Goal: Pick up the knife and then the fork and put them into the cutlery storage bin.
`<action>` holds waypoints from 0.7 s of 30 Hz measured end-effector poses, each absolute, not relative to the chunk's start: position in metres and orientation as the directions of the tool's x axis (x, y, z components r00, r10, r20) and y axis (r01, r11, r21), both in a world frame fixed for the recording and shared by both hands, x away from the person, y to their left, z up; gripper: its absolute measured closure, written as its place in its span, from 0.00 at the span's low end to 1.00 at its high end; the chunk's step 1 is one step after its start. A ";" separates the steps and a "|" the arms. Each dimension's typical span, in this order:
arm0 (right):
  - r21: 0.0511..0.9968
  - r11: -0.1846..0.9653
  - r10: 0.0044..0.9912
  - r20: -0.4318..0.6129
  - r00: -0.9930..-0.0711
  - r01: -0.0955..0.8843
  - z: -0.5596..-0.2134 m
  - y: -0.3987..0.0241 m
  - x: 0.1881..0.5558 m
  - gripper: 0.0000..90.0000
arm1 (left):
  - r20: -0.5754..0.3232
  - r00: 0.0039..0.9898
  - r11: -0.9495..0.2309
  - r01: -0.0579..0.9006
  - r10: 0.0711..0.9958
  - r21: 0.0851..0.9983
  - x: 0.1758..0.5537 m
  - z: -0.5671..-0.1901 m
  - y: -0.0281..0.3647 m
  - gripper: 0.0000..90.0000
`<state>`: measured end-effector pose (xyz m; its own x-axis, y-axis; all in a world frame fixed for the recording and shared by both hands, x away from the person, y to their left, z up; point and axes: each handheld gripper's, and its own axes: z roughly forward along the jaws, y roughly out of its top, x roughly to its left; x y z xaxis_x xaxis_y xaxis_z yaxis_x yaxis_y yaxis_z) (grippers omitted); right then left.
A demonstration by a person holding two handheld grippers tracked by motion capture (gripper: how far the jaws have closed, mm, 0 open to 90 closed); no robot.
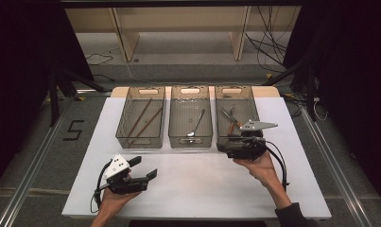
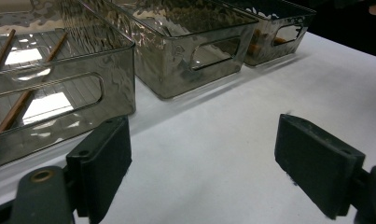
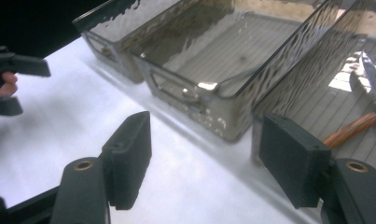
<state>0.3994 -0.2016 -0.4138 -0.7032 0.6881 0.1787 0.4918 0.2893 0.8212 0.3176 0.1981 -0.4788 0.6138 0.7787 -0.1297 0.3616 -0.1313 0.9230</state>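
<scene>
the left gripper [image 1: 143,168] is held low over the near left part of the white table [image 1: 202,184], its jaws standing wide apart with nothing between them but bare table top. in the left gripper view the left bin [image 2: 59,88], a smoky clear plastic one, lies just ahead of the left jaw, its handle cut-out facing the jaws; two long brown sticks [image 1: 143,120] lie lengthwise inside it. ahead of the gap between those jaws is the middle bin [image 2: 190,51], and beyond the right jaw, farther off, is the right bin [image 2: 279,32].

in the high view the middle bin [image 1: 190,118] holds one metal spoon [image 1: 196,124], lying along the bin with its bowl at the near end.

the right gripper [image 1: 224,146] is held at the near end of the right bin [image 1: 235,113], with the hand [image 1: 261,168] behind it and the grey three-cornered plate on top. its jaws also stand wide open and grip nothing. in the right gripper view the near corner of the right bin [image 3: 288,93] sits just ahead of the right jaw, and the knives [image 3: 363,102] inside it, one with an orange-brown handle, lie beyond that jaw on the far side of the bin wall. the left jaw is over bare table, with the middle bin [image 3: 232,60] ahead of the gap.
</scene>
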 end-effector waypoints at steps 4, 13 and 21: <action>0.831 0.284 0.680 0.176 -0.712 0.478 -0.415 -0.202 0.392 0.37 | -0.128 0.616 -0.132 0.359 0.778 0.924 0.318 -0.478 0.198 0.20; 0.854 0.263 0.660 0.179 -0.730 0.448 -0.421 -0.203 0.371 0.34 | -0.129 0.618 -0.134 0.361 0.776 0.923 0.317 -0.478 0.198 0.20; 0.867 0.241 0.653 0.187 -0.734 0.436 -0.434 -0.214 0.354 0.33 | -0.133 0.622 -0.135 0.365 0.772 0.921 0.318 -0.478 0.197 0.20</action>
